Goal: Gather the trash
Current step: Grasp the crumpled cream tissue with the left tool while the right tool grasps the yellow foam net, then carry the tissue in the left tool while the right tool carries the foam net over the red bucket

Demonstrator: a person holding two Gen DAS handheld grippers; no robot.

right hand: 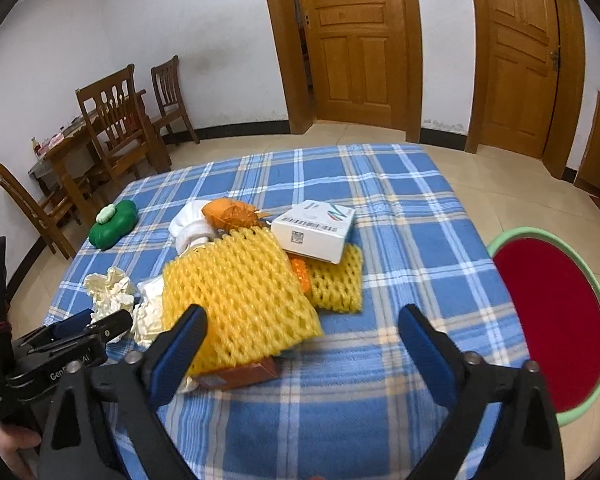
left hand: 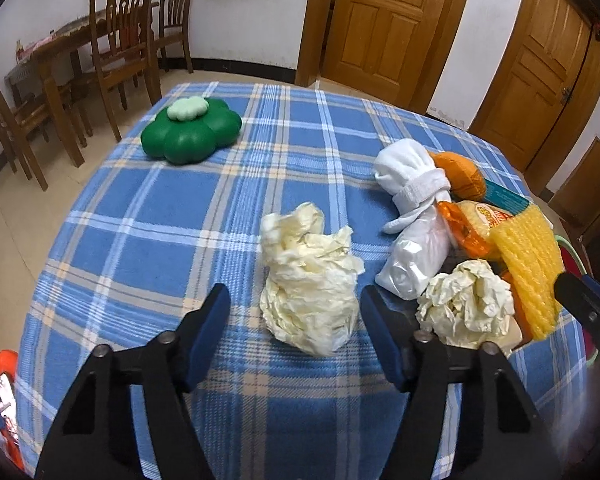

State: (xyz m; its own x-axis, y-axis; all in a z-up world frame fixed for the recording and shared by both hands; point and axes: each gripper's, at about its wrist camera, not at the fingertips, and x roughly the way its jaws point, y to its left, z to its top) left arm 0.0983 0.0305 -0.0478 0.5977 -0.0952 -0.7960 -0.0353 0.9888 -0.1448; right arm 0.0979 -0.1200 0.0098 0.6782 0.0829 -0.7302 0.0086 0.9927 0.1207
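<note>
Both jaws open, empty; left gripper (left hand: pixel 294 312) straddles crumpled paper (left hand: pixel 310 280), long axis away.

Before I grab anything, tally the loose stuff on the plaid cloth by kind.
Crumpled paper wads: 2
Yellow foam nets: 2
White boxes: 1
White cloth bundles: 1
Green flower-shaped containers: 1
Total: 7
</note>
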